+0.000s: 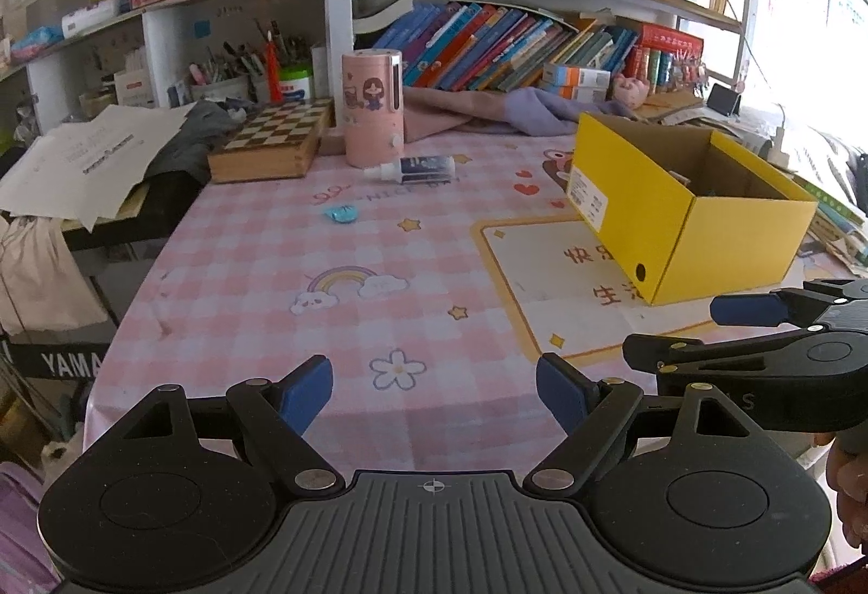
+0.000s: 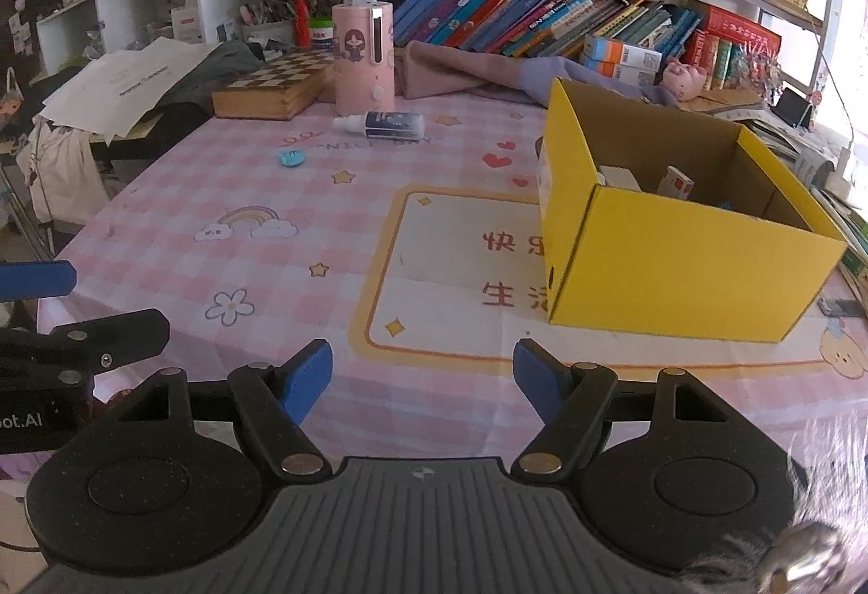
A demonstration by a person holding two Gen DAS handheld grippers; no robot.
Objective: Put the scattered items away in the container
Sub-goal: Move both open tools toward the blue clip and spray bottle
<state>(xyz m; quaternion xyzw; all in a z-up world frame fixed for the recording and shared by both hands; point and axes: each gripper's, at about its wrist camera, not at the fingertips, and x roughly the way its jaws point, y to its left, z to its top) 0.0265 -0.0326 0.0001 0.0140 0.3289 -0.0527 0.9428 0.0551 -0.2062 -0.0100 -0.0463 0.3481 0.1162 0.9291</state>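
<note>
— Where are the tools?

— Both hover low over the counter point(image 2: 163, 192) with its pink checked cloth. The left tool point(image 1: 434, 396) and right tool point(image 2: 423, 377) each have their blue pads spread apart, gripping nothing.

— And the things to tidy?

— Well ahead of the left tool lie a small blue flat trinket point(image 1: 340, 212) and, beyond it, a dark squeeze bottle with a white nozzle point(image 1: 415, 168) on its side. The open yellow cardboard box point(image 2: 683, 268) sits ahead-right of the right tool, small cartons point(image 2: 678, 181) inside.

Pink-checked table point(image 2: 179, 192)
A yellow box point(image 2: 678, 279), small bottle point(image 2: 380, 122), blue clip point(image 2: 291, 157), pink canister point(image 2: 362, 57) and chessboard box point(image 2: 271, 87) lay on it.
</note>
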